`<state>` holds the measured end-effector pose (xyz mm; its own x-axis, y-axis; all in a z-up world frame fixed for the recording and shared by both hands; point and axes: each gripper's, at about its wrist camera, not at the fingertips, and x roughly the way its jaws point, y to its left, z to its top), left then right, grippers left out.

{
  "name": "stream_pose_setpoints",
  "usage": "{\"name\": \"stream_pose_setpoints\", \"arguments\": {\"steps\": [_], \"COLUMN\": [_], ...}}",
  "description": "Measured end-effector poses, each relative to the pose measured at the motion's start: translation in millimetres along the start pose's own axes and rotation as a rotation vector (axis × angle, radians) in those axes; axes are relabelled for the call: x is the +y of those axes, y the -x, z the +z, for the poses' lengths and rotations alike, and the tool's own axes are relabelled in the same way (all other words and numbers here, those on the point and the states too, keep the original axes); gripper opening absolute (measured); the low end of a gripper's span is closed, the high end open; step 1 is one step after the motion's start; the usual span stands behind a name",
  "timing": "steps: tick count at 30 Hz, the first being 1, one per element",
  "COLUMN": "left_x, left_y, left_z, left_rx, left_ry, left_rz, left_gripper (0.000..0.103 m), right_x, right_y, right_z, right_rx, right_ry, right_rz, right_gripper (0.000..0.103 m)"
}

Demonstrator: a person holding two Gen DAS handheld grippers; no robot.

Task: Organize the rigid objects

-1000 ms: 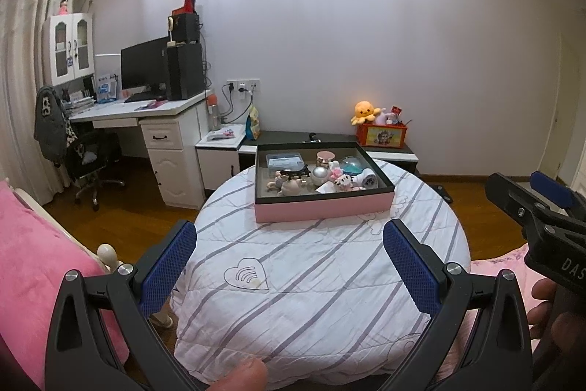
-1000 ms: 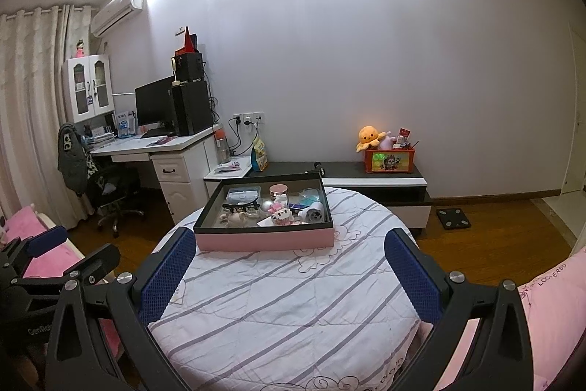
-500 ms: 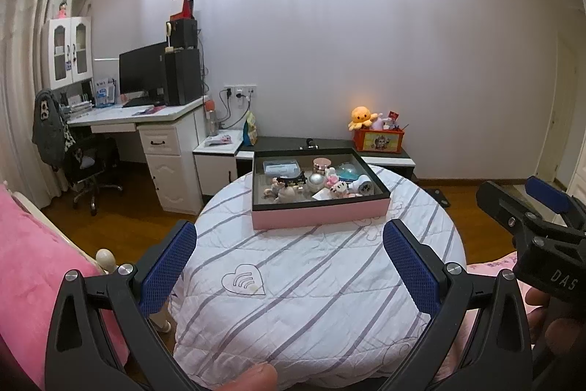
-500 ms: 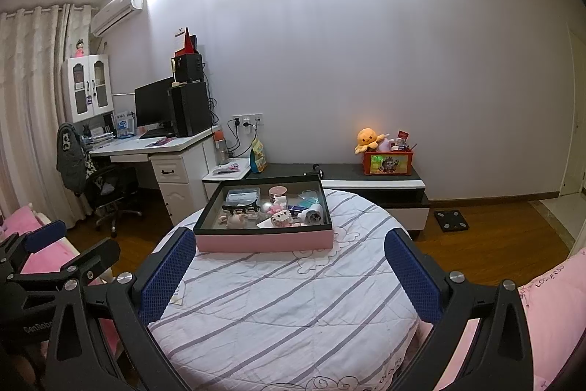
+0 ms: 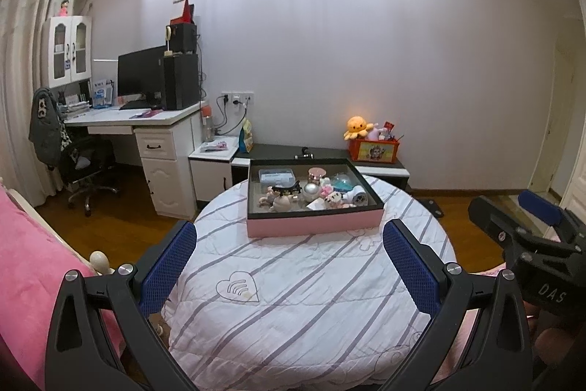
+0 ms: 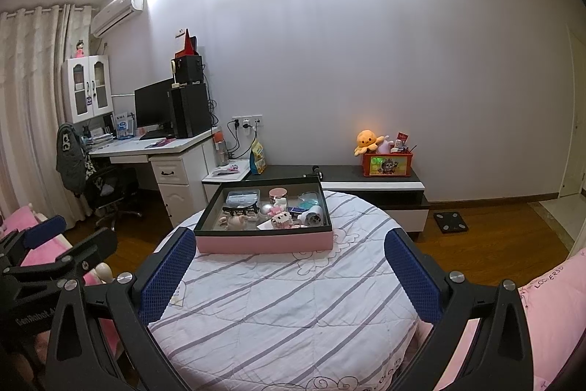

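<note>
Left wrist view: the pink box (image 5: 315, 206) sits at the far side of the round table (image 5: 307, 299), its dark inside crowded with small rigid objects. Among them are a clear plastic case (image 5: 276, 175) at the far left, a rose-lidded jar (image 5: 317, 174), a silver ball (image 5: 311, 192), a teal dish (image 5: 342, 183), black glasses (image 5: 285, 190) and a white cylinder (image 5: 357, 196) near the right wall. The left gripper (image 5: 289, 255) hangs above the near half of the table with its jaws spread wide and nothing between them. The right gripper (image 6: 289, 259) is likewise released and empty, well short of the box.

These pieces look light and hard, so they should not give under the pads. The silver ball is smooth and round and would likely slip or roll; it is better taken across its widest part. The jar and the case offer flat, stiff sides for a firm pinch. The glasses look delicate (thin arms), and I would take them at the bridge. The teal dish may be glass, though I cannot tell.

The items lie touching one another, so reaching one may nudge its neighbours, and the box walls limit a low side approach. The quilted cloth (image 6: 285, 310) between grippers and box is bare. A low cabinet (image 6: 373, 185) with an orange plush (image 6: 368, 141) stands beyond, well apart.
</note>
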<state>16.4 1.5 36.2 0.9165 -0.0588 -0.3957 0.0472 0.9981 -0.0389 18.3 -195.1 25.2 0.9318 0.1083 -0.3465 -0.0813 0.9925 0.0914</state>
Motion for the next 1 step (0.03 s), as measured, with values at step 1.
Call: {"name": "stream_pose_setpoints", "arguments": {"steps": [1], "left_x": [0.0], "left_y": [0.4], "left_z": [1.0], "left_rx": [-0.002], "left_ry": [0.000], "left_rz": [-0.002], "left_gripper": [0.103], "right_x": [0.3], "right_y": [0.1], "right_z": [-0.2], "right_rx": [0.000], "right_ry": [0.000], "right_rz": [0.000], "right_gripper": [0.103]}}
